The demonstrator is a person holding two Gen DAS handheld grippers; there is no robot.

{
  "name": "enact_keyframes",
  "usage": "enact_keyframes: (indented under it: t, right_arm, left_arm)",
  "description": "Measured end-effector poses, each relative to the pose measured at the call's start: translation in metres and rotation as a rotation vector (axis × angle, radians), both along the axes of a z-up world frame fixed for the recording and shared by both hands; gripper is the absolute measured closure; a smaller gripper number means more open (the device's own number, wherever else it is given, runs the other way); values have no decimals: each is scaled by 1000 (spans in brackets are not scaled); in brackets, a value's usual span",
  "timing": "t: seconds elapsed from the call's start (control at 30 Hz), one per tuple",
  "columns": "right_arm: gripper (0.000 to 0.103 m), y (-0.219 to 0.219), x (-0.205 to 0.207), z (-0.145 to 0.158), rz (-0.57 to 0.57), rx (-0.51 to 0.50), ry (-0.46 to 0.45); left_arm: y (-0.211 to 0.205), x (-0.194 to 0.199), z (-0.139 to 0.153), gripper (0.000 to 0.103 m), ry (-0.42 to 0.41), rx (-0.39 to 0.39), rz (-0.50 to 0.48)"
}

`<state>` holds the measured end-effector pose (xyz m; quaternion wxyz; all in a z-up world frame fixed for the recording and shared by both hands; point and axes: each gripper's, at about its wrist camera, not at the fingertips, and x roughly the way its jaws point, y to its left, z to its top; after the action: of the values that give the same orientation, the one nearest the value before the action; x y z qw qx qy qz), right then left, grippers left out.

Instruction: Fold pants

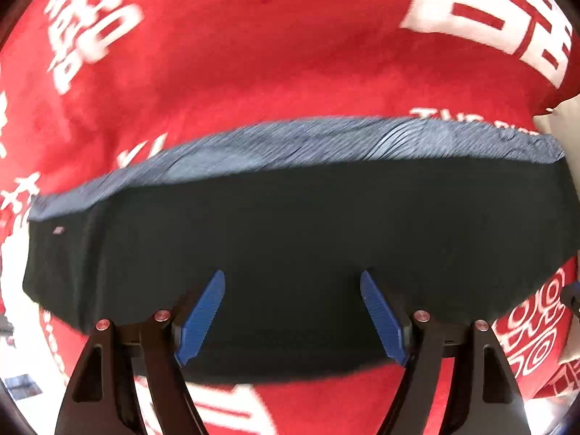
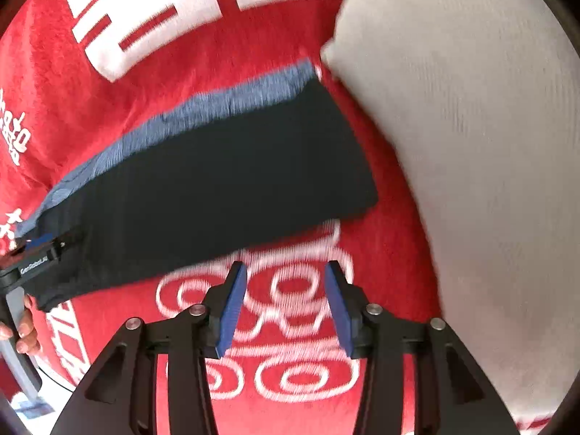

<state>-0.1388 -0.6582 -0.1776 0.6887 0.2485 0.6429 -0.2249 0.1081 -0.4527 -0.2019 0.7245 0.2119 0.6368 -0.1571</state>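
the pants (image 1: pixel 290 253) lie as a long dark band across the red blanket (image 1: pixel 253 65), with a blue-grey ribbed strip along the far edge, one end close to the pale cushion (image 2: pixel 471 145). the left gripper (image 1: pixel 293 317) hovers over the middle of the band, blue pads spread, holding nothing. the right gripper (image 2: pixel 286 308) hangs spread too, over bare blanket just beside the near edge. to fold well, i'd pinch one end at both corners and carry it flat over the other. the cloth looks soft and limp; the blanket plush.
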Motion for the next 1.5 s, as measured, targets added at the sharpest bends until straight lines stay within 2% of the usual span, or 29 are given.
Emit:
enact_keyframes:
  t: [0.17, 0.37, 0.6, 0.9, 1.03, 1.13, 1.27, 1.5]
  right_arm:
    - [54, 8, -17, -10, -51, 59, 32]
    - [51, 17, -12, -16, -40, 70, 42]
    - [50, 55, 1, -5, -13, 69, 24]
    - [49, 153, 35, -7, 2, 88, -11]
    - [49, 213, 63, -13, 13, 159, -53]
    - [49, 260, 93, -20, 34, 252, -113]
    - [49, 302, 127, -37, 47, 323, -164]
    - [49, 339, 150, -62, -22, 400, -210]
  left_arm:
    - [27, -16, 4, 25, 22, 37, 49]
    - [46, -32, 9, 25, 22, 24, 61]
    - [91, -6, 25, 25, -60, -16, 92]
    - [184, 38, 20, 25, -78, -26, 140]
    - [222, 61, 19, 25, -100, -11, 114]
    - [251, 81, 11, 25, -99, -8, 127]
    - [277, 101, -1, 25, -102, -2, 145]
    - [308, 116, -26, 25, -90, 10, 182]
